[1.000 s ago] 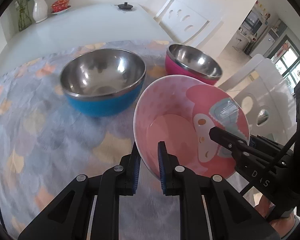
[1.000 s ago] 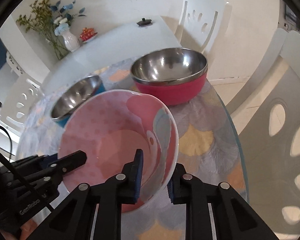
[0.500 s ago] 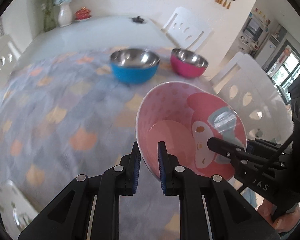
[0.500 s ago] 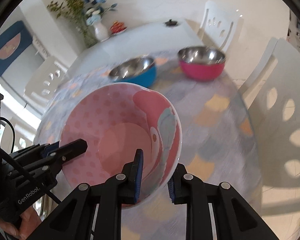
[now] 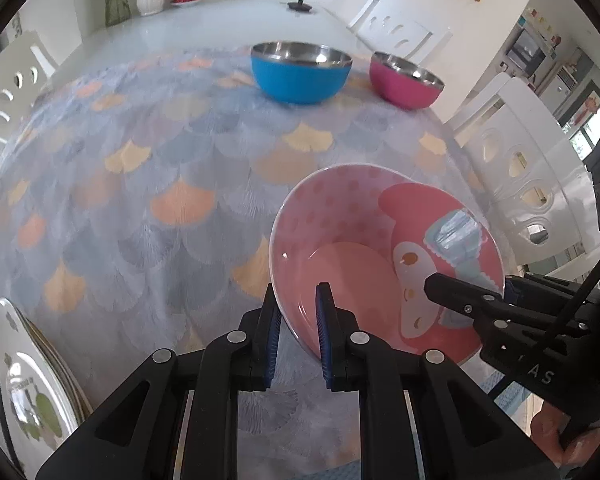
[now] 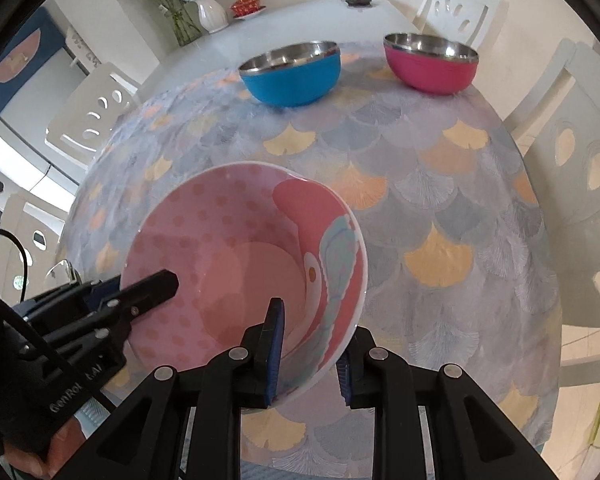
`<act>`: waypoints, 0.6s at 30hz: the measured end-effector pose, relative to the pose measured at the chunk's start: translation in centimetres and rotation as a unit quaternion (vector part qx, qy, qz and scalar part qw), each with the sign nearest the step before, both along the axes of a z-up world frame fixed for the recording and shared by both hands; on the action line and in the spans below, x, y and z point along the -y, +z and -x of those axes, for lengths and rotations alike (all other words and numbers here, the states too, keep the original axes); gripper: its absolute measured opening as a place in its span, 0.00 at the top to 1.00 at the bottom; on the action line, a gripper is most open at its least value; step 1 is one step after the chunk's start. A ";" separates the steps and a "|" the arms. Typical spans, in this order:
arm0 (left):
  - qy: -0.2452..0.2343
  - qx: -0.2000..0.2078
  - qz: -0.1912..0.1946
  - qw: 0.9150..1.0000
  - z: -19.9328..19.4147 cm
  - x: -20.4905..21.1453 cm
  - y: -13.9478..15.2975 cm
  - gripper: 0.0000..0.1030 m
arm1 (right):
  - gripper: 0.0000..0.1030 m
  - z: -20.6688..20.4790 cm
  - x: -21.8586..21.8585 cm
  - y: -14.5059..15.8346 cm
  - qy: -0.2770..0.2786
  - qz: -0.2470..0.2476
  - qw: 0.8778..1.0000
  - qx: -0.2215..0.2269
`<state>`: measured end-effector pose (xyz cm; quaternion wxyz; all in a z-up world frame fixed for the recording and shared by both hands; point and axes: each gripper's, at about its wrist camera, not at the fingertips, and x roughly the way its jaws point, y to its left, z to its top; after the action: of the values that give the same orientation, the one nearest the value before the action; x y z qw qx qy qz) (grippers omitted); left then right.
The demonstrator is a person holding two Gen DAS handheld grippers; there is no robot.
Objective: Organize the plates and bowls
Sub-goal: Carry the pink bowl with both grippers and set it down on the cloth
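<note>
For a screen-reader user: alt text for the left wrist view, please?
Both the left gripper and right gripper clamp a pink cartoon bowl's rim. Beyond, on the patterned tablecloth, stand a blue bowl and a magenta bowl.

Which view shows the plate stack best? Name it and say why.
The left wrist view. The plate stack shows at its lower left edge, with a green pattern on the top plate and several rims behind it. The right wrist view shows no clear sign of it; the left gripper fills that corner.
</note>
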<state>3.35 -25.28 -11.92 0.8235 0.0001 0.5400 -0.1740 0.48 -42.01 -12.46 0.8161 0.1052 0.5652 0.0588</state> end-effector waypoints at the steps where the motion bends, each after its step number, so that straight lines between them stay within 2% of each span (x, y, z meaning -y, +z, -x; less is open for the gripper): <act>1: 0.002 -0.004 0.002 1.000 0.0 -0.1 -0.1 0.87 | 0.78 0.1 0.1 -0.2 -0.002 -0.003 1.000 -0.003; 7: 0.011 -0.008 0.006 1.000 0.4 -0.8 -0.3 0.87 | 0.78 0.6 0.9 0.3 -0.010 -0.020 1.000 -0.002; 18: 0.029 0.026 0.013 0.999 1.2 -2.8 2.9 0.87 | 0.78 1.3 3.3 3.0 -0.022 -0.040 0.999 0.020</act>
<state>2.18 -22.47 -9.02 0.8416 -0.0214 0.5162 -0.1573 -0.85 -45.36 -9.44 0.8232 0.1493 0.5438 0.0659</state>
